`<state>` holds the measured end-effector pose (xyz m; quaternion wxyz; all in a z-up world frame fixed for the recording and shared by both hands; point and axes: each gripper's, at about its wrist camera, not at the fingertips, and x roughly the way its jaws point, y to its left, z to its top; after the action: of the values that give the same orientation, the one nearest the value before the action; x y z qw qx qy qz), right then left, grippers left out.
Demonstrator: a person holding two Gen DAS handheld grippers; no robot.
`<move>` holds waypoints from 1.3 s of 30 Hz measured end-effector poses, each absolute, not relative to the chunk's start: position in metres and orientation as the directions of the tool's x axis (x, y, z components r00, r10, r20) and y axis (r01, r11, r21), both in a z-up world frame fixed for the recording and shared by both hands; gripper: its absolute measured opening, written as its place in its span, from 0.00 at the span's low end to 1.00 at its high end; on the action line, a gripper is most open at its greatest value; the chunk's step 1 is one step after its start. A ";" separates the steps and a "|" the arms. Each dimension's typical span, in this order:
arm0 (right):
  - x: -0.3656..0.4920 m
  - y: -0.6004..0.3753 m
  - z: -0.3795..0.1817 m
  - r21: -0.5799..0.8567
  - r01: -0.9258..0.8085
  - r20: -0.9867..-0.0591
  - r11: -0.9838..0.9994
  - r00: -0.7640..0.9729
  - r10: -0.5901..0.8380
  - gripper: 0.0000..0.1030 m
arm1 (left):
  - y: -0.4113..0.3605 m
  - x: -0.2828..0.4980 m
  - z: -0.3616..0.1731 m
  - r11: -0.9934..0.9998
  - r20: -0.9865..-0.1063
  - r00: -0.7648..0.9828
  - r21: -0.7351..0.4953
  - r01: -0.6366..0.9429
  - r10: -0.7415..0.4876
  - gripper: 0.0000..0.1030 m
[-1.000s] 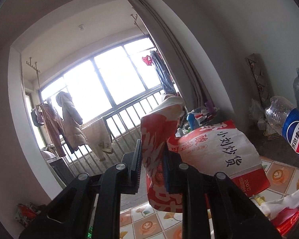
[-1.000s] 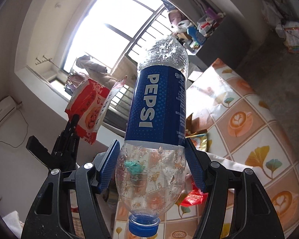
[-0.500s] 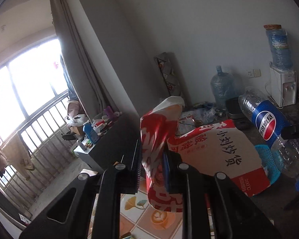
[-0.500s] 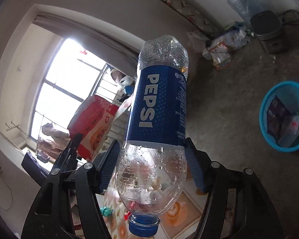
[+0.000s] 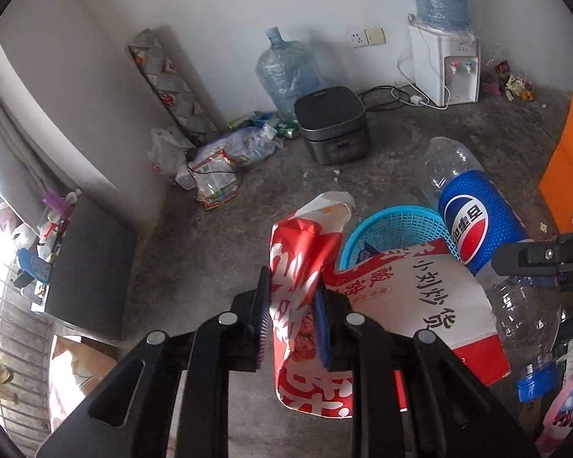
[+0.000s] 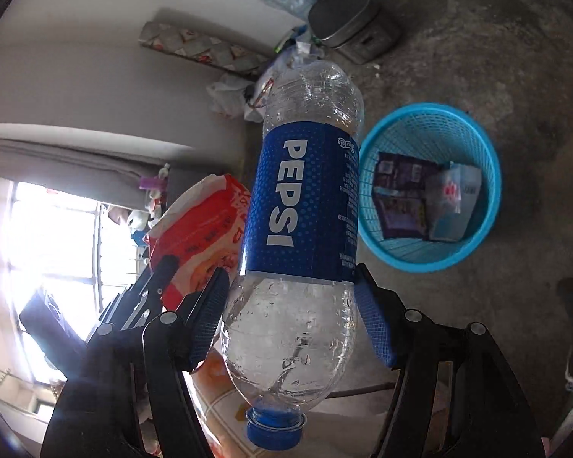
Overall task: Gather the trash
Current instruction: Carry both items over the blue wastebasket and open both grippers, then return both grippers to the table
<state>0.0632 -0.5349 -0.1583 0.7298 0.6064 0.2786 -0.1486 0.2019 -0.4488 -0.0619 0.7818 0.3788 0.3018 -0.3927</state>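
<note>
My left gripper (image 5: 292,301) holds a red-and-white snack bag (image 5: 420,297) by its crumpled edge. Its jaws are opening slightly, but the pads still press on the bag. In the right wrist view my right gripper (image 6: 292,313) is shut on an empty Pepsi bottle (image 6: 305,198), blue cap toward the camera. A blue mesh basket (image 6: 492,175) stands on the concrete floor below and ahead, with a few wrappers inside. From the left wrist view, the basket (image 5: 393,225) lies just behind the bag, and the bottle (image 5: 473,221) hangs to its right.
Along the far wall stand a grey rice cooker (image 5: 332,126), a water jug (image 5: 286,72), a water dispenser (image 5: 443,65) and a heap of plastic bags (image 5: 217,164). An orange box (image 5: 569,175) sits at the right, a dark cabinet (image 5: 91,267) at the left.
Both views have swung from the window and table down to the floor and the blue basket. Both grippers came down with the bag and the bottle still in them.
</note>
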 end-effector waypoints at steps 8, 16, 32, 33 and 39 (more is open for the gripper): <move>0.053 -0.584 -0.222 0.782 0.619 -0.624 0.076 0.775 0.105 0.68 | -0.504 0.231 -0.127 0.441 -0.881 0.274 0.085 0.893 -0.386 0.55; 0.049 -0.577 -0.216 0.784 0.614 -0.621 0.093 0.778 0.097 0.68 | -0.489 0.228 -0.119 0.487 -0.870 0.234 -0.008 0.874 -0.434 0.56; 0.104 -0.499 -0.099 0.604 0.554 -0.647 0.574 0.761 -0.053 0.69 | -0.343 0.217 0.045 0.556 -0.635 0.370 -0.113 0.824 -0.678 0.77; 0.107 -0.486 -0.085 0.577 0.532 -0.634 0.620 0.770 -0.072 0.70 | -0.328 0.213 0.055 0.563 -0.613 0.386 -0.117 0.819 -0.689 0.78; 0.107 -0.410 -0.014 0.401 0.394 -0.472 0.827 0.863 -0.182 0.92 | -0.223 0.191 0.101 0.629 -0.486 0.497 -0.149 0.763 -0.719 0.89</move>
<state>0.1071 -0.4099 -0.0145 0.9320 0.2502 0.2117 -0.1546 0.1906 -0.2231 0.1009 0.8642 0.0425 0.2601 -0.4285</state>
